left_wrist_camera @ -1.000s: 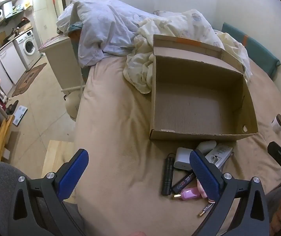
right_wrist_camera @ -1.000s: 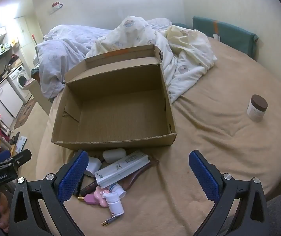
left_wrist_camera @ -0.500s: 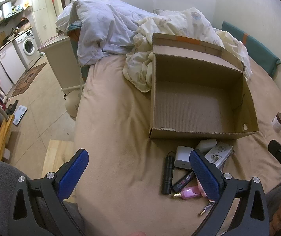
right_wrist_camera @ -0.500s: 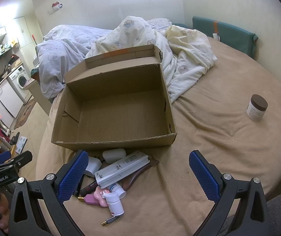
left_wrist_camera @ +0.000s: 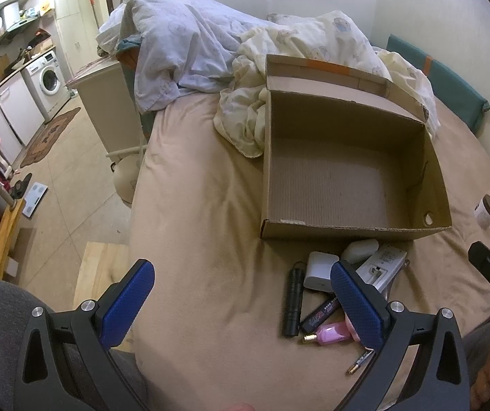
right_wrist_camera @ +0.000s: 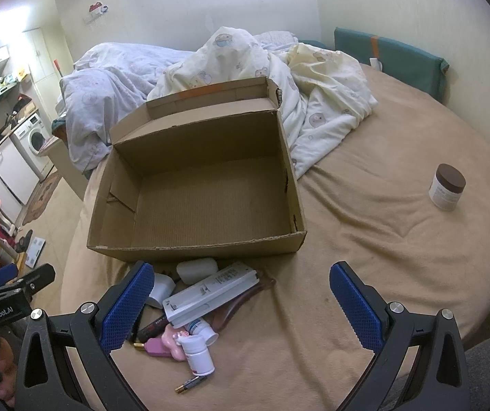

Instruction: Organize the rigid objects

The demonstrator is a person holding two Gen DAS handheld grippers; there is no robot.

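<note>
Little has changed over the last second: my left gripper (left_wrist_camera: 241, 294) and right gripper (right_wrist_camera: 238, 299) still hover spread apart and empty. The box (right_wrist_camera: 197, 185) remains empty, the pile (right_wrist_camera: 190, 311) untouched just near it, so sorting hasn't begun.

Cream walls (right_wrist_camera: 183, 17); tiled floor (left_wrist_camera: 70, 171); washing machine (left_wrist_camera: 48, 80) beyond.

An open, empty cardboard box (right_wrist_camera: 203, 188) sits on the bed — just before its near wall lies a heap of small items (right_wrist_camera: 190, 308), a brown-lidded jar (right_wrist_camera: 447, 188) well apart.
</note>
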